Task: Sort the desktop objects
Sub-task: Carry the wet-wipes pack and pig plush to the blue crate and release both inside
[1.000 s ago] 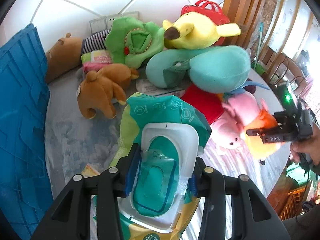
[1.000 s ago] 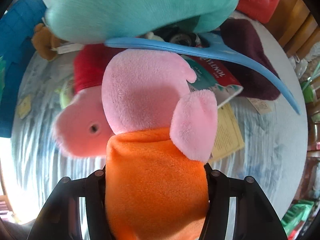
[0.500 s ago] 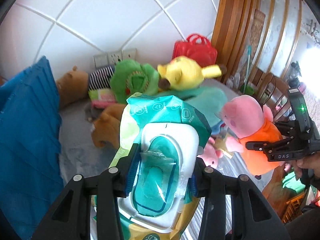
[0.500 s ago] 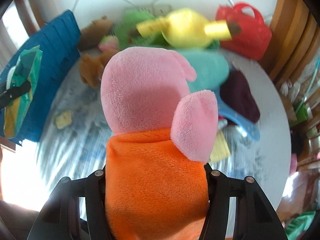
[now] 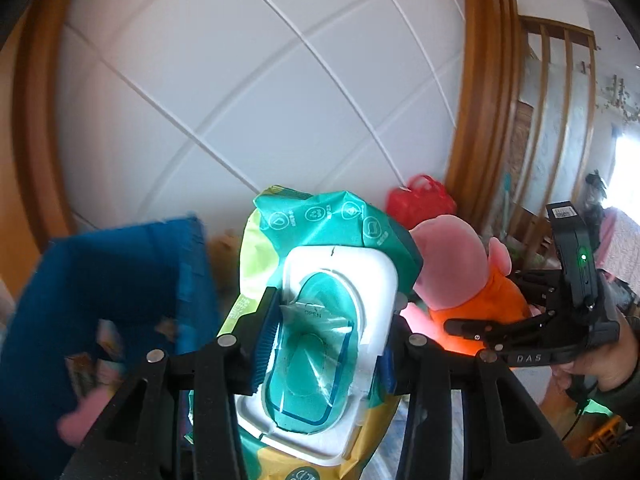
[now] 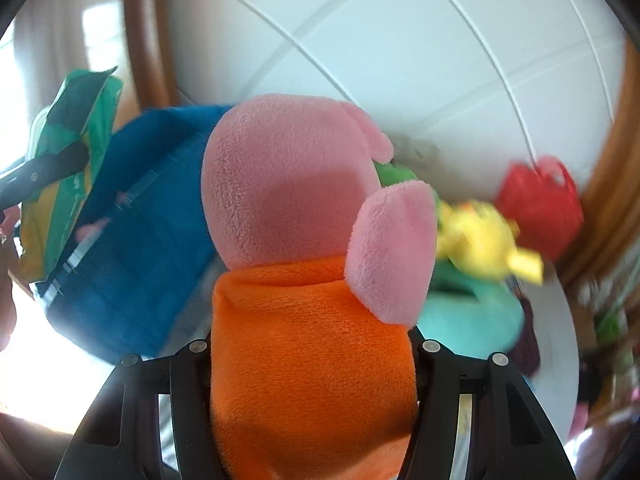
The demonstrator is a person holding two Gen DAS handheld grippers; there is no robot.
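At the far left of the left wrist view stood the blue crate (image 5: 112, 280), its open top showing a few blurred packets and something pink inside. Just right of it, the left gripper (image 5: 326, 344) was clenched on a pack of wet wipes (image 5: 320, 320), its blue-padded fingers (image 5: 264, 336) pressing the sides of the white flip lid; the pack was held in the air in front of a white panelled wall (image 5: 240, 100). Behind the pack's upper right corner sat a red handbag (image 5: 420, 202) against the wall. Further right, the right gripper (image 5: 468, 326) was held in a hand (image 5: 600, 364) and grasped a pink pig plush (image 5: 452, 264) in an orange top, also lifted clear of the bench.

In the right wrist view the wet wipes showed at the left edge with one black finger of the left gripper across them, just beside the blue crate (image 6: 140, 232). In the middle, the pig plush (image 6: 304, 280) filled the frame, its orange body squeezed between the right gripper's fingers (image 6: 188, 380). To its right, blurred, lay a yellow plush (image 6: 484, 240) on a teal cushion (image 6: 468, 320) on the pale bench (image 6: 560, 344), with the red handbag (image 6: 540, 192) behind them beside a wooden frame (image 6: 616, 184).
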